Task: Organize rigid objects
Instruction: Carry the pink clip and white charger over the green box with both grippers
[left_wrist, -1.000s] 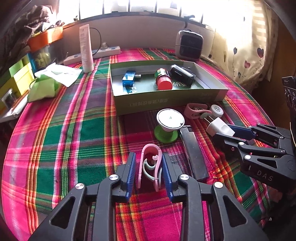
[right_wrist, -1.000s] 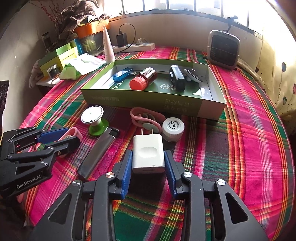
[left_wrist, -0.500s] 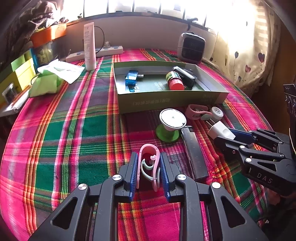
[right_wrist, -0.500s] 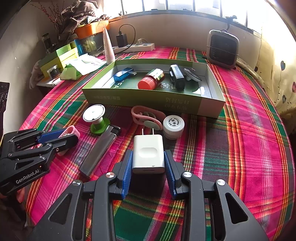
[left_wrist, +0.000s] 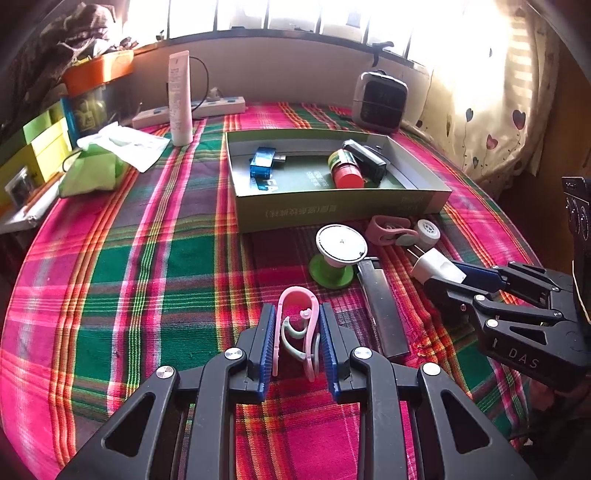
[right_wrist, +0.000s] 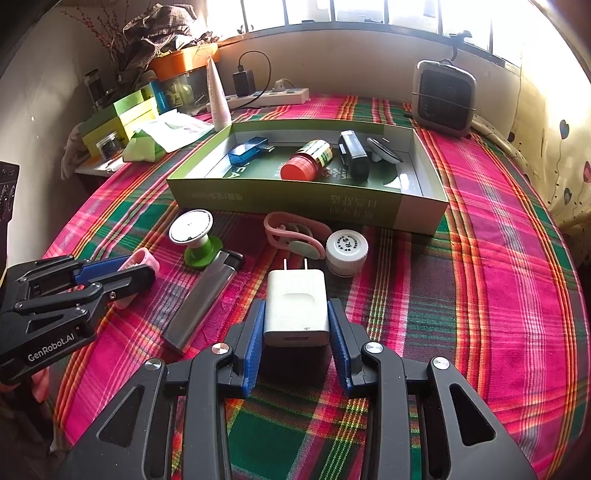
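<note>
On a plaid table, in front of the green box (right_wrist: 288, 201), the left gripper (left_wrist: 298, 341) has its jaws closed on a pink clip (left_wrist: 297, 325), and the right gripper (right_wrist: 296, 332) pinches a white charger (right_wrist: 296, 308). The springy clip could twist free when lifted.

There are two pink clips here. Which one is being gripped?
The pink clip between the left gripper pads, standing on edge. The other pink clip lies flat on the cloth before the green box, beside the white cap.
</note>
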